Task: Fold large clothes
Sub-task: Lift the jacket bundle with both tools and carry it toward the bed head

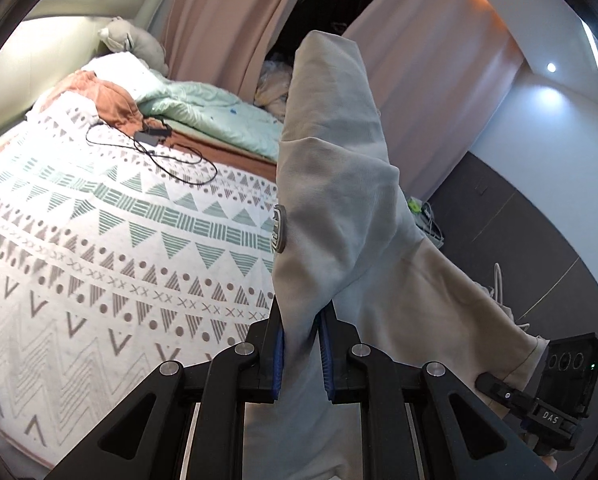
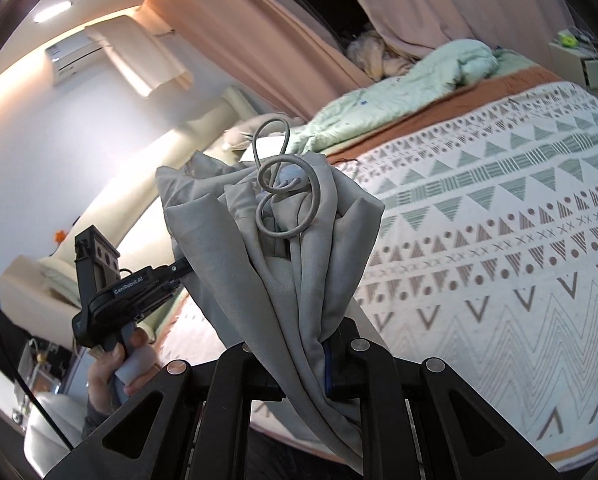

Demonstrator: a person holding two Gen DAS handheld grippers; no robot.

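Note:
A large light-grey garment (image 1: 339, 200) hangs in the air above the bed, held between both grippers. My left gripper (image 1: 303, 344) is shut on a fold of it, the cloth pinched between the blue pads. A small grey patch (image 1: 279, 229) shows on its edge. In the right wrist view my right gripper (image 2: 311, 356) is shut on a bunched part of the same garment (image 2: 275, 248), with a curled grey drawstring (image 2: 287, 196) on top. The left gripper (image 2: 179, 270), held by a hand (image 2: 115, 364), grips the cloth at the left. The right gripper (image 1: 485, 382) shows at the lower right of the left view.
A bed with a white patterned spread (image 1: 99, 240) lies below. A black cable and adapter (image 1: 151, 136) rest on it, beside an orange cloth (image 1: 111, 104) and a mint quilt (image 1: 219, 116). Pink curtains (image 1: 227, 20) hang behind. A white drawer unit (image 2: 591, 64) stands at the far right.

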